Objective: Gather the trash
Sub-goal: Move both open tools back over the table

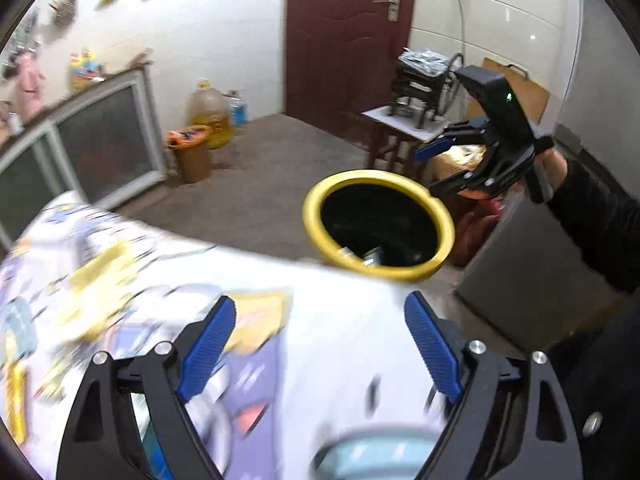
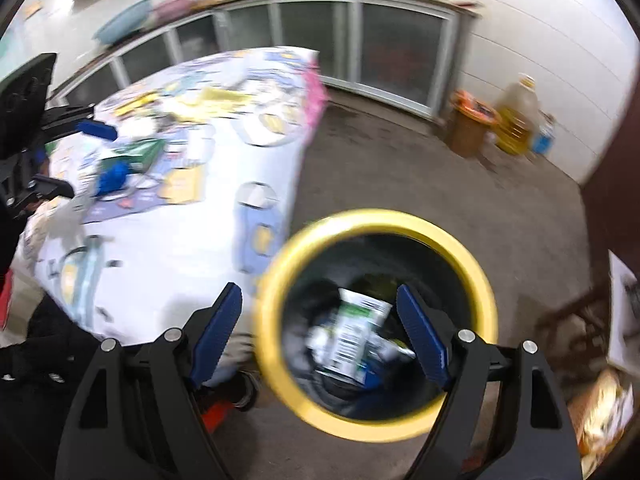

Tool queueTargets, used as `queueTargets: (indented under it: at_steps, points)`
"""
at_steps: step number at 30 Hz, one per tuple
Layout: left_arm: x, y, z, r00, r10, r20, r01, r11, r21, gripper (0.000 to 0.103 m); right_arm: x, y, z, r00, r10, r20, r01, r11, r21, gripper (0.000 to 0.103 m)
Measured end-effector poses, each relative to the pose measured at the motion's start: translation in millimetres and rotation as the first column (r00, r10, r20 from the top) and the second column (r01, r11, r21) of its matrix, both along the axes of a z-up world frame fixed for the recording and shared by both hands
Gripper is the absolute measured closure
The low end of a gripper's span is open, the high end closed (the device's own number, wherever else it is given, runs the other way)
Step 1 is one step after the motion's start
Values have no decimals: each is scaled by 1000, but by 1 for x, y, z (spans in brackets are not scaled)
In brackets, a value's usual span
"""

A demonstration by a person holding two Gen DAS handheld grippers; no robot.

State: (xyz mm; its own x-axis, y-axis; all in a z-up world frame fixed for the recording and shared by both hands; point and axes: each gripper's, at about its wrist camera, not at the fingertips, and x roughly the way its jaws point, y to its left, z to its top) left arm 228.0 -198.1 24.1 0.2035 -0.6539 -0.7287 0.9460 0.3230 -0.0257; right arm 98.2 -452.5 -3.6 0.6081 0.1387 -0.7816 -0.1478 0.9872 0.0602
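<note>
Right hand-held gripper (image 2: 320, 332), jaws spread wide and empty, poised above the yellow-rimmed bin (image 2: 486, 280); a green-and-white carton (image 2: 354, 334) lies inside among other trash. Left hand-held gripper (image 1: 320, 346), likewise open and empty, over the counter's patterned cloth (image 1: 340, 312). The bin stands on the floor just right of the counter; a green packet (image 2: 140, 150) lies far left on the cloth.

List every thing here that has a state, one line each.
Left hand-held gripper: open, nothing between the pads.
Right hand-held gripper: open, empty, above the bin.
Yellow-rimmed bin: upright, uncovered, packaging inside.
Door: shut.
Table: covered by a patterned cloth, litter on it.
Orange bucket: upright, filled.
</note>
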Motion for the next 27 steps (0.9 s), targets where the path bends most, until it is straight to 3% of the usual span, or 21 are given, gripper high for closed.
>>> queueTargets:
  at_steps: [6, 13, 21, 27]
  points:
    - [-3, 104, 9, 989, 133, 63, -135, 990, 34, 16, 23, 82, 14, 972, 235, 14, -235, 972, 1, 24]
    - [-4, 183, -5, 962, 263, 75, -269, 959, 91, 16, 56, 169, 3, 894, 446, -53, -448, 891, -66, 23]
    - [7, 233, -25, 943, 327, 57, -331, 938, 99, 16, 84, 221, 2, 843, 528, -97, -535, 842, -67, 24]
    - [29, 244, -28, 928, 363, 80, -370, 925, 87, 16, 98, 246, 1, 840, 536, -91, -537, 843, 5, 24]
